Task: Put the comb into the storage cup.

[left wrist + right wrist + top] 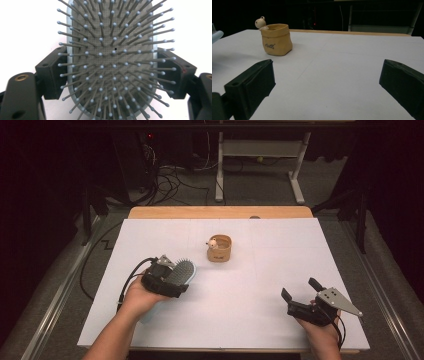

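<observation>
Hairbrush [181, 271]: clamped by its paddle head between the jaws of the left hand-held gripper [165, 281], lifted off the white counter [260, 285], bristles up.
Location: brush sits near the tan pouch-shaped pot [219, 248], to its lower left in the high view, not touching it.
Close-up: left gripper view shows the brush [112, 60] squeezed at both edges of the head, grey ball-tipped bristles facing the camera.
Right hand-held gripper [300, 296]: jaws spread wide, holding nothing, well apart from the pot, at the counter's near right.
Pot: upright, a small round-headed figure [260, 23] on its rim; what lies inside cannot be told.
Progress: pickup looks complete; delivery, seemingly to the pot, not yet done.
</observation>
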A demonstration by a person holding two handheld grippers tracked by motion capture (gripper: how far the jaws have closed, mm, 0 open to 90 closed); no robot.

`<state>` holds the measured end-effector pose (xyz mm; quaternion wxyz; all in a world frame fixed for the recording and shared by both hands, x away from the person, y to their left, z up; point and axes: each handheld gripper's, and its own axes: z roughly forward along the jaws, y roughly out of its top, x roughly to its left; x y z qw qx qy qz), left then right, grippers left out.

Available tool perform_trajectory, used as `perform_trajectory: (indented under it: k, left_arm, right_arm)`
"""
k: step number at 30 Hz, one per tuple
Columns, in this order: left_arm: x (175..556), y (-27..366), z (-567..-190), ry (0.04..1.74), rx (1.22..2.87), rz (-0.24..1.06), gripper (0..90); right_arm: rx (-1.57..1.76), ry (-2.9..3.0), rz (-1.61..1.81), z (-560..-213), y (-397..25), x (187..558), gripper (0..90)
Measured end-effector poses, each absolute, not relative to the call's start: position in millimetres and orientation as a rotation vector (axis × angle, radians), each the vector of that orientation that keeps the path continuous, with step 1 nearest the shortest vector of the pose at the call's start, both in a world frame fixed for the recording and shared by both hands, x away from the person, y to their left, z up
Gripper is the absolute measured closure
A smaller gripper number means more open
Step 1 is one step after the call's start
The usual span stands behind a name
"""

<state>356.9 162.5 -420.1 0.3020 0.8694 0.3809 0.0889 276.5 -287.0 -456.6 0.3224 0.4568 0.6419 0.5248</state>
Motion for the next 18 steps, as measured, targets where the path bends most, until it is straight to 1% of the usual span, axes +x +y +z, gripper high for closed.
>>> perform_trajectory:
  k: [10,18]
  left_arm:
    - [351,169,-413,0.997,2.200,0.283,20.2]
    - [344,170,-406,0.942,2.099,0.316,20.2]
  right_arm:
    - [1.188,1.675,1.380,-456,-287,276,0.6]
    - [1.185,1.679,1.377,-456,-287,276,0.6]
